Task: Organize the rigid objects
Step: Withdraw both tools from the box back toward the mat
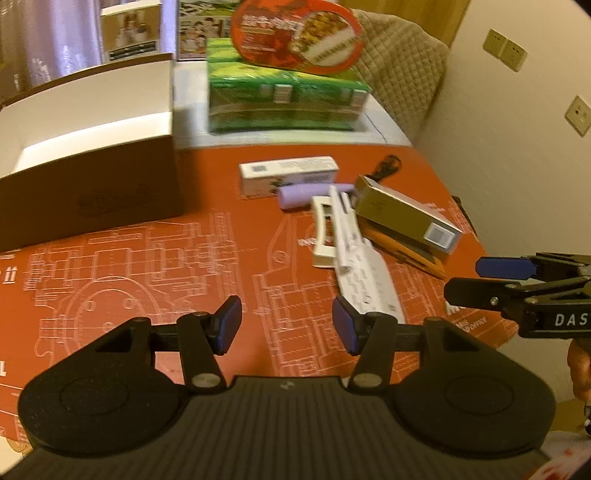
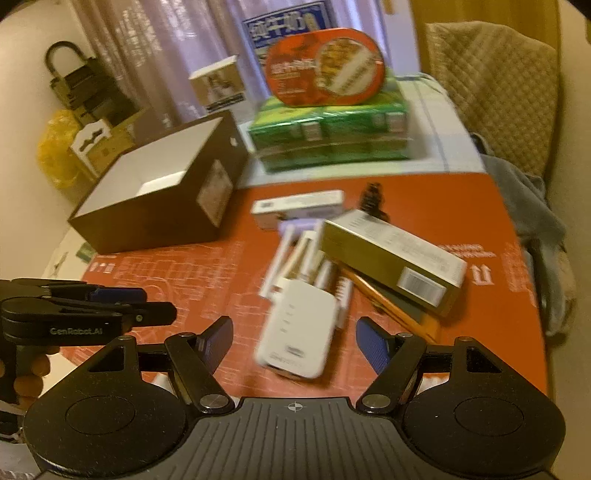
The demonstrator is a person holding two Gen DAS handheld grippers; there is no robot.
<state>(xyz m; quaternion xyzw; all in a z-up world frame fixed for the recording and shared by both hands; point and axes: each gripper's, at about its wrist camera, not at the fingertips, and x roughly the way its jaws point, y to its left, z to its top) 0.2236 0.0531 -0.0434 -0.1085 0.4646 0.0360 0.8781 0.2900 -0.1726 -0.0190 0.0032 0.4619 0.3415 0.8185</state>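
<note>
- The left gripper (image 1: 287,325) hangs over the red mat (image 1: 147,266), its jaws apart with nothing between them; only mat shows in the gap.
- The right gripper (image 2: 294,345) is also released, jaws spread wider, and holds nothing. The near end of the white router (image 2: 295,332) shows between its fingers, but the pads do not touch it.
- In the left wrist view the right gripper (image 1: 491,275) comes in from the right edge, level with the near end of the router (image 1: 365,280).
- In the right wrist view the left gripper (image 2: 147,304) shows at the left edge, with a hand (image 2: 29,373) below it.
- The router lies on the mat with its antennas pointing away toward the back.
- A gold box (image 2: 391,258) rests tilted just right of the router, partly on an orange item (image 2: 384,302).
- Behind them lie a purple tube (image 1: 295,195) and a small white carton (image 1: 288,175), close together.
- A black cable (image 1: 386,166) sits on the mat behind the gold box.
- An open brown box (image 2: 162,206) with a white inside stands on the left of the mat, well apart from the cluster.
- Beyond the mat a green pack (image 1: 284,99) carries a red tin (image 1: 295,33) on top.
</note>
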